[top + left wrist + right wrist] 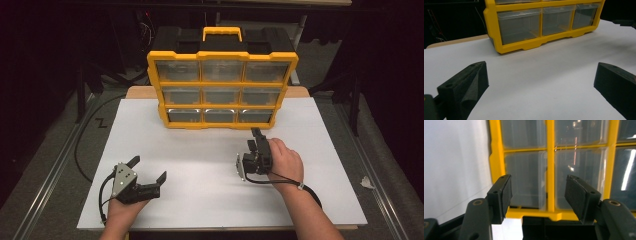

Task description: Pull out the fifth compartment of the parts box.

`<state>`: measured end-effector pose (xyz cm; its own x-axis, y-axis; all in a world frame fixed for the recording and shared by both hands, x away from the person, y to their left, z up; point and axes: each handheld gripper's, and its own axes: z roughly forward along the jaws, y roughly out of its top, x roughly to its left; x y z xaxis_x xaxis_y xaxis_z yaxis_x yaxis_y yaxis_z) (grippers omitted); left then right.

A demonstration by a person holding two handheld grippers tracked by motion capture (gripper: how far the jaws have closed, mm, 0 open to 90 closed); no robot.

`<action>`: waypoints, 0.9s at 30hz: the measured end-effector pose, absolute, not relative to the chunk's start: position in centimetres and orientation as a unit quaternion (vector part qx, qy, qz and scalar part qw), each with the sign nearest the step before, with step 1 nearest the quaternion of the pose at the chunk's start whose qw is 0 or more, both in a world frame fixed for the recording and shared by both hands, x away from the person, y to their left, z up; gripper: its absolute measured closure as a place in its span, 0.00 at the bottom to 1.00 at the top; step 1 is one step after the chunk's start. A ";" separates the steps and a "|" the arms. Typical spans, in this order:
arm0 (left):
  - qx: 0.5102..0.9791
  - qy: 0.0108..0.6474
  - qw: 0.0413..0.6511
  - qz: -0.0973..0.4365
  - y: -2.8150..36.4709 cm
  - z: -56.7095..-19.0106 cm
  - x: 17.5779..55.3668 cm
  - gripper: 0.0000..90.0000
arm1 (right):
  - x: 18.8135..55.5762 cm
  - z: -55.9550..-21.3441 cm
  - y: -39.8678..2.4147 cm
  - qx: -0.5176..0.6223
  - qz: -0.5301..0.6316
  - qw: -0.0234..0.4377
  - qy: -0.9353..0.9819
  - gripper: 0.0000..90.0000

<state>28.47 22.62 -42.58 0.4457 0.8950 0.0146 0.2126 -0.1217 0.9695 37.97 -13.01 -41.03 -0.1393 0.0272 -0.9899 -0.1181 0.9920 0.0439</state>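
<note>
A yellow and black organiser [222, 90] with clear drawers stands upright at the back middle of the white table [200, 150]. My left gripper [149, 168] rests near the front left of the table. In the left gripper view its jaws stand wide apart [541, 75] with bare table between them, facing the organiser's bottom row [524, 46]. My right gripper [257, 134] is turned on its side, just in front of the organiser's lower right corner. In the right gripper view its jaws [538, 183] stand partly apart with nothing between them, close to the yellow frame [550, 170].
Black cables [80, 145] lie on the floor left of the table. A crumpled white scrap [367, 182] lies on the floor at the right. Dark stands and table legs rise behind the organiser.
</note>
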 end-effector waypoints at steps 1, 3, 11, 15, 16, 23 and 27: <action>0.673 0.411 0.519 0.328 22.6 -42.6 28.5 0.00 | 38.1 -40.8 -12.7 -0.030 0.057 0.658 0.750 0.47; 0.673 0.411 0.520 0.328 22.6 -42.6 28.5 0.00 | 38.3 -40.4 -12.4 -0.029 0.057 0.660 0.749 0.48; 0.672 0.411 0.522 0.327 22.6 -42.6 28.4 0.00 | 39.1 -38.8 -11.1 -0.038 0.060 0.674 0.736 0.53; 0.672 0.411 0.522 0.327 22.6 -42.6 28.4 0.00 | 39.4 -37.9 -10.1 -0.032 0.065 0.678 0.731 0.54; 0.673 0.410 0.521 0.327 22.6 -42.6 28.4 0.00 | 39.5 -37.8 -10.0 -0.030 0.066 0.680 0.730 0.54; 0.672 0.412 0.521 0.326 22.6 -42.7 28.5 0.00 | 40.2 -36.4 -9.0 -0.030 0.066 0.690 0.720 0.57; 0.673 0.412 0.520 0.326 22.6 -42.7 28.5 0.00 | 40.7 -35.6 -8.5 -0.025 0.069 0.694 0.716 0.58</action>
<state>28.45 22.64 -42.68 0.4475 0.8942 0.0095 0.2159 -0.1184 0.9692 40.67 -8.47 -35.58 -0.0360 0.0608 -0.9975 -0.1317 0.9891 0.0650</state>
